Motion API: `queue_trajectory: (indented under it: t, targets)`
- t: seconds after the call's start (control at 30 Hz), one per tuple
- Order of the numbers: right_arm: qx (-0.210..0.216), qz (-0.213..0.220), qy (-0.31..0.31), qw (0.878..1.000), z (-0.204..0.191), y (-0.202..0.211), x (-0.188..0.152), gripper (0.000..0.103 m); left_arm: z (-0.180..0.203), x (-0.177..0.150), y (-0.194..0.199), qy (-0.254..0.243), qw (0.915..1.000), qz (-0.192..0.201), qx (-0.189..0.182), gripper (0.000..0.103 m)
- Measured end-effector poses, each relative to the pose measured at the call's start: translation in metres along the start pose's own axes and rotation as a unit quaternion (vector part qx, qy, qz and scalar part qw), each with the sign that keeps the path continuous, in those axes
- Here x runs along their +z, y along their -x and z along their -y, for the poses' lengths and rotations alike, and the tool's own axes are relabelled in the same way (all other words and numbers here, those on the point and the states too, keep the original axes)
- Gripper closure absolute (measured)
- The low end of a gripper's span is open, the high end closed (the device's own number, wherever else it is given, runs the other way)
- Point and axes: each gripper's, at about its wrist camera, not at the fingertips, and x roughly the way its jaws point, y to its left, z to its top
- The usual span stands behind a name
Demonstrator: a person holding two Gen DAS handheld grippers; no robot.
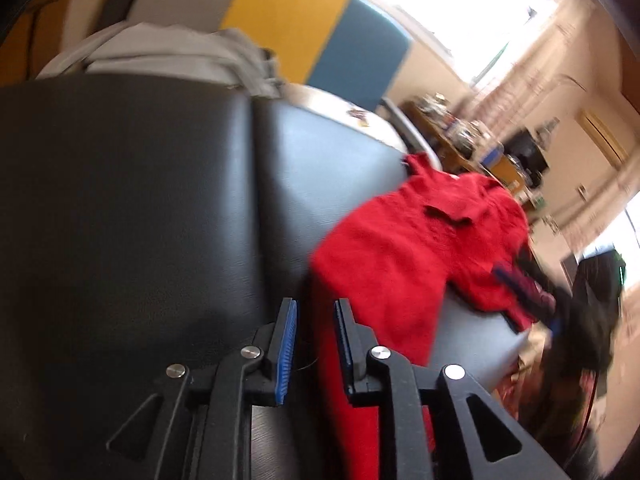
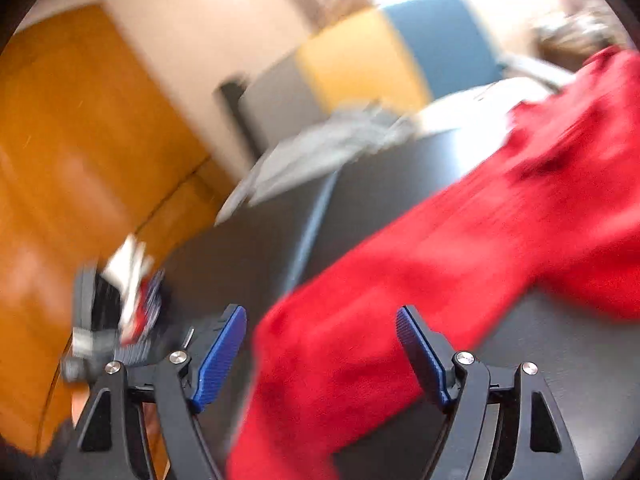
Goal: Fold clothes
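A red garment (image 1: 404, 248) lies spread on a dark padded surface (image 1: 120, 200), and one strip of it runs down under my left gripper (image 1: 316, 304). The left jaws stand a narrow gap apart, and their blue pads (image 1: 286, 344) do not press on the cloth. In the blurred right wrist view the red garment (image 2: 480, 232) stretches from the upper right down between the wide jaws of my right gripper (image 2: 320, 312). It is open, with the cloth lying below and clear of both pads.
A pile of grey folded clothes (image 1: 168, 56) sits at the far edge of the padded surface (image 2: 260, 248). Yellow and blue panels (image 1: 320, 28) stand behind it. An orange wooden door (image 2: 80, 140) is at the left. A blurred dark device (image 2: 116, 312) hovers by the surface's left edge.
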Motion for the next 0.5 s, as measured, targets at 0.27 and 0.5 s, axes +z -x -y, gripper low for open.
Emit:
queue_trajectory:
  t: [0.27, 0.5]
  targets:
    - [-0.177, 0.107, -0.074, 0.976, 0.126, 0.018, 0.111, 0.026, 0.038, 0.027, -0.046, -0.071, 0.9969, -0.012, 0.03, 0.078]
    - [-0.217, 0.094, -0.122, 0.964, 0.189, -0.023, 0.146, 0.041, 0.07, 0.051, -0.1, -0.135, 0.9901, -0.025, 0.029, 0.074]
